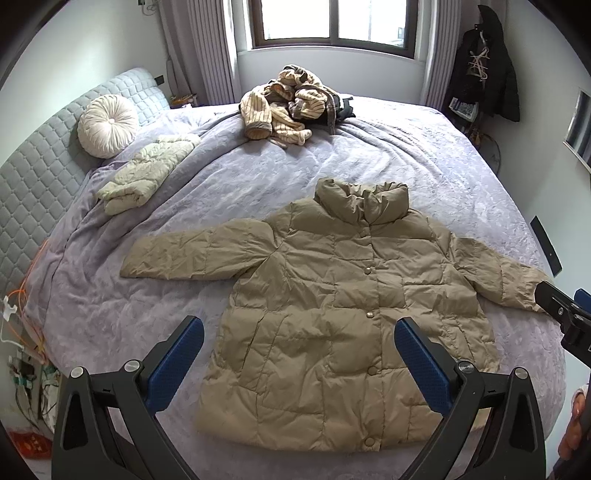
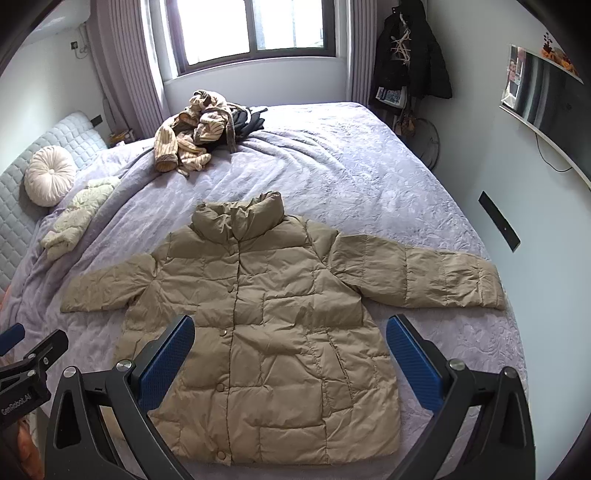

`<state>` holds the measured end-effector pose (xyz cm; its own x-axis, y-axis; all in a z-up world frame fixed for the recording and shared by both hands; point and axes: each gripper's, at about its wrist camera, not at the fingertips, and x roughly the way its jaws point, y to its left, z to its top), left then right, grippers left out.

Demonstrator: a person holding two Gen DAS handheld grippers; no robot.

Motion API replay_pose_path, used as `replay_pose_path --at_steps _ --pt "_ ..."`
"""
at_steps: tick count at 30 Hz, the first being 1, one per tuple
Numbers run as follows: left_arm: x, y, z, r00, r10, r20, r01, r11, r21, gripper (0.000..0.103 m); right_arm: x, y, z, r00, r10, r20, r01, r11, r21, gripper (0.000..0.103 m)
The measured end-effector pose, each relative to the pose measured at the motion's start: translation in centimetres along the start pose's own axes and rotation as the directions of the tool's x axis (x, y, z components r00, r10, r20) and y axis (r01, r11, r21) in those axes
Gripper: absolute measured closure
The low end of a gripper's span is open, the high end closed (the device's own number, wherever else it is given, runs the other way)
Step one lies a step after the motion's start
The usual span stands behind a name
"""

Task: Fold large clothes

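"Two grippers in frame, both empty. State of each?"

"Left gripper (image 1: 299,354) hangs above the lower front of the tan puffer jacket (image 1: 332,306), blue pads spread wide, nothing between them. Right gripper (image 2: 290,350) likewise: pads wide apart, holding nothing, above the jacket's lower half."

"Location of the jacket?"

"Laid flat, front side up, on the lavender bedspread (image 2: 351,166) near the foot of the bed. Snaps closed down the middle, collar toward the window (image 1: 334,20), both sleeves spread outward."

"Other items?"

"One heap of striped cream and dark clothing (image 1: 295,105) at the far edge below the window. One pale green quilted garment (image 1: 144,173), folded, beside a round cream cushion (image 1: 107,125) against the grey padded headboard (image 1: 37,166). Dark coats (image 2: 410,62) hang in the corner."
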<state>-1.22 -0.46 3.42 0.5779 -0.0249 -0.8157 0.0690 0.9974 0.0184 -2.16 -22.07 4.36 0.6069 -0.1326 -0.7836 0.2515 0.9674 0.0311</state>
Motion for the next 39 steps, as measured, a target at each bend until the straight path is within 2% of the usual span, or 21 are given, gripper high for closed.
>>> replay_pose_path --at_steps 6,39 --pt "0.06 0.26 -0.2 1.0 0.004 -0.006 -0.004 1.0 -0.008 0.0 0.4 -0.3 -0.11 1.0 0.012 -0.022 -0.012 1.0 0.017 0.0" --pt "0.12 0.21 -0.3 1.0 0.003 -0.013 -0.003 1.0 -0.009 0.0 0.49 -0.31 -0.03 1.0 0.008 -0.027 -0.008 1.0 0.016 0.0"
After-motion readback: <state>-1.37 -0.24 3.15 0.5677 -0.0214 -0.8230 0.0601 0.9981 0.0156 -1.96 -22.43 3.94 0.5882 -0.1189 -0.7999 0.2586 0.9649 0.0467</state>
